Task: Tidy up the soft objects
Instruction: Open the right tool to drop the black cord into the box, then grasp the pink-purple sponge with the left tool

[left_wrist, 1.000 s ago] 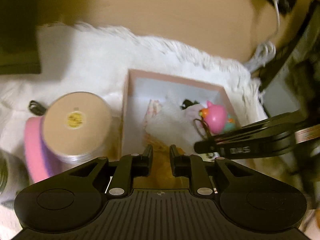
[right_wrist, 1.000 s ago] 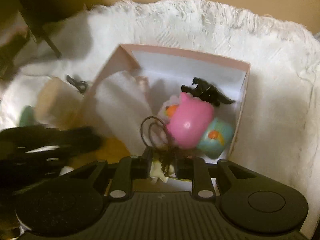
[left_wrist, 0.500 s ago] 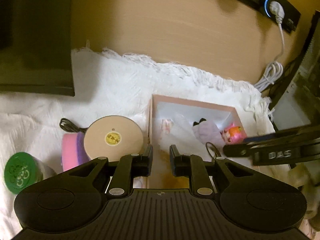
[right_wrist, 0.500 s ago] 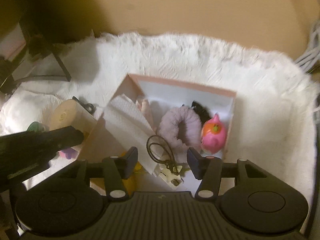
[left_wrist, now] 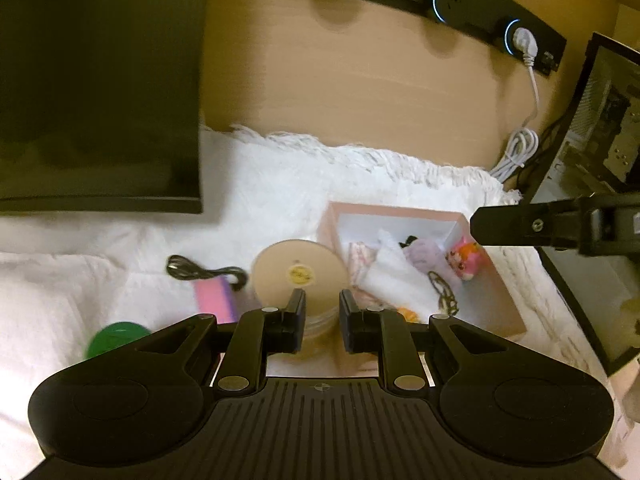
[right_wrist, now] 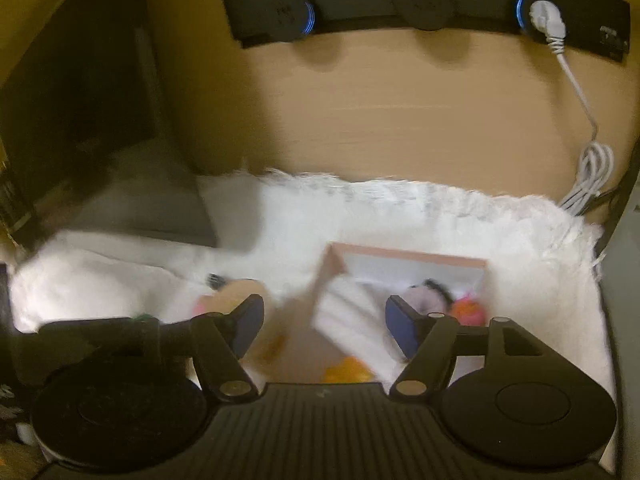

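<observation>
A pink box sits on a white fluffy rug. It holds a white cloth, a lilac scrunchie, a pink plush toy and a brown hair tie. My left gripper is nearly shut and empty, held high above the box's left side. My right gripper is wide open and empty, raised above the box; its arm shows in the left wrist view. The right wrist view is blurred.
A round tan lid, a pink block, a black cable and a green lid lie left of the box. A dark monitor stands far left; a black power strip with a white cord is on the wall.
Both grippers rose and pulled back from the box. The right gripper opened, letting go of the hair tie, which now lies in the box.
</observation>
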The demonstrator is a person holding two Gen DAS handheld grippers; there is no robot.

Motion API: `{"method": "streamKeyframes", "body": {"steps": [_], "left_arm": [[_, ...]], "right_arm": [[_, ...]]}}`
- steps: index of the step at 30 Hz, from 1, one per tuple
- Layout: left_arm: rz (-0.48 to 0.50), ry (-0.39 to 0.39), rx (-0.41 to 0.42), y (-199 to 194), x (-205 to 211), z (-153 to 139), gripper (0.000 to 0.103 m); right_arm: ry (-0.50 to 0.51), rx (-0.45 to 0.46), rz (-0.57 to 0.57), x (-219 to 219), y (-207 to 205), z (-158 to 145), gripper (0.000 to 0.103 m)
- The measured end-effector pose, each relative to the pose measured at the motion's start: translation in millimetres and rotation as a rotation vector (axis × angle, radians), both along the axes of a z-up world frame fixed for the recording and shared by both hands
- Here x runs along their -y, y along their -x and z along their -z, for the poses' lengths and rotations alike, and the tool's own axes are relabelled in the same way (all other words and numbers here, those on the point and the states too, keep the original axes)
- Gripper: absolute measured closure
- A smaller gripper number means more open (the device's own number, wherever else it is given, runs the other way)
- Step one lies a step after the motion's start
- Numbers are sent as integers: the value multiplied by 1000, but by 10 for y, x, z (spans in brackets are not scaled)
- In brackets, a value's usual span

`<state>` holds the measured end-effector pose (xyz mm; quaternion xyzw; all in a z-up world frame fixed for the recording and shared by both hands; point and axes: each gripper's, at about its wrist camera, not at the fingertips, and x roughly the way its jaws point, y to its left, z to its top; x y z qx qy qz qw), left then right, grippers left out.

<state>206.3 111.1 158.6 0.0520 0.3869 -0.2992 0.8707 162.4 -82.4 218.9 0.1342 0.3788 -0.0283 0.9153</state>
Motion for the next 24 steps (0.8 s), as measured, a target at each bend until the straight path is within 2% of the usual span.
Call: {"method": "streamKeyframes", "body": {"steps": [4, 7, 10, 13, 16, 19, 22, 23, 24], "left_arm": [[7, 10, -15, -50, -161, 3, 83], [4, 61, -70, -234, -334, -29, 83], [-77, 124, -119, -585, -621, -131, 83], [-146, 82, -165, -944, -829, -159, 83], [-158, 2, -284, -1270, -838, 5, 83], [-182, -46, -327, -1496, -736, 146, 83], [-273, 29, -487, -1701, -677, 400, 83], [-291, 43, -535, -1722, -630, 475, 83], [-272, 48, -548, -1708, -563, 512, 83]], "right_arm": [[-26, 22, 0, -249, -1, -95, 35], [-32, 20, -12, -363, -85, -155, 35], [-4, 16, -36, -395, -189, -204, 35], [25, 35, -77, -375, -265, -205, 35], [13, 36, -113, -317, -406, -126, 35], [-24, 31, -146, -239, -559, 8, 35], [-41, 18, -179, -186, -688, 150, 35], [-43, 12, -186, -170, -720, 198, 35], [-44, 5, -190, -153, -746, 246, 35]]}}
